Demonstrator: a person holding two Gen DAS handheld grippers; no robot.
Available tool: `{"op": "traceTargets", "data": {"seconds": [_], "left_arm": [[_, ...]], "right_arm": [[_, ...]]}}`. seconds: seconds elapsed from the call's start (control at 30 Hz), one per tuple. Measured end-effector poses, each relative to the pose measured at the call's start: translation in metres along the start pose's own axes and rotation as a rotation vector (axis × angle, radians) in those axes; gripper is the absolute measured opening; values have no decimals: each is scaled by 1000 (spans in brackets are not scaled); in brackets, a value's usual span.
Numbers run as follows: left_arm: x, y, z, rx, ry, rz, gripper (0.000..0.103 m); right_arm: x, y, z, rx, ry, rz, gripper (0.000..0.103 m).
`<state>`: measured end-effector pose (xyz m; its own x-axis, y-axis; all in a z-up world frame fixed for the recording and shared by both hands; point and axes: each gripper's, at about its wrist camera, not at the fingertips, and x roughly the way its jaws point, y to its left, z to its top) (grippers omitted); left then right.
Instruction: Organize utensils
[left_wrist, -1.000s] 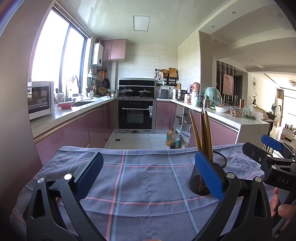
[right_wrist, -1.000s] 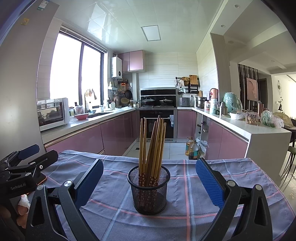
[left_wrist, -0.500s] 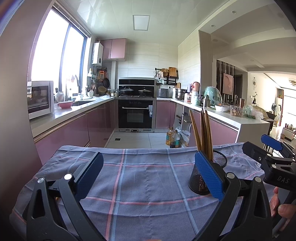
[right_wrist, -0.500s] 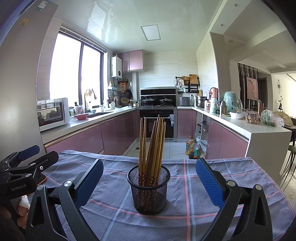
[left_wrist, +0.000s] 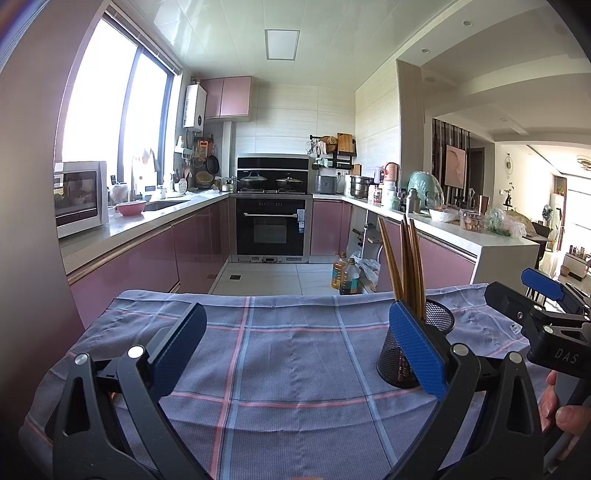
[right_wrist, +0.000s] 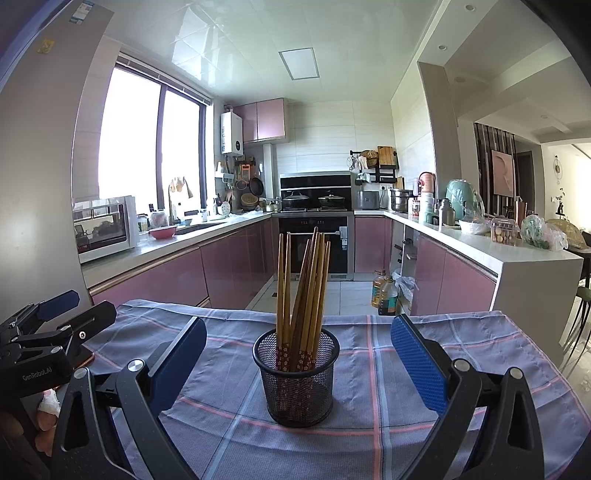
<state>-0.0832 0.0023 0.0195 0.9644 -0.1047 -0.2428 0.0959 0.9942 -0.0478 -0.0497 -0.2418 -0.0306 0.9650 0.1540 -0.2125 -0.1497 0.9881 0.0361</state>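
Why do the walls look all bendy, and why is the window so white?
Both wrist views use fisheye lenses, so straight edges curve near the rim. In the right wrist view the window is washed out by daylight, while the chopsticks stay sharp.

A black mesh holder is seen standing upright on a surface covered by a blue checked cloth with pink and pale blue lines. A bundle of wooden chopsticks is held in it, tips down, the tops fanned slightly apart. The right gripper is shown with its blue-padded fingers spread wide, one on either side of the holder and apart from it. The left gripper is seen at the left edge, near the cloth's left border. Pink cabinets and a black oven are visible behind.
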Motion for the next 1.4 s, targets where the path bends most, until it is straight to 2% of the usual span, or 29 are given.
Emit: {"op": "traceTargets", "data": {"seconds": [1.4], "left_arm": [[0, -1, 1, 1, 1, -1, 97]], "right_arm": [[4, 3, -2, 6, 5, 0, 97]]}}
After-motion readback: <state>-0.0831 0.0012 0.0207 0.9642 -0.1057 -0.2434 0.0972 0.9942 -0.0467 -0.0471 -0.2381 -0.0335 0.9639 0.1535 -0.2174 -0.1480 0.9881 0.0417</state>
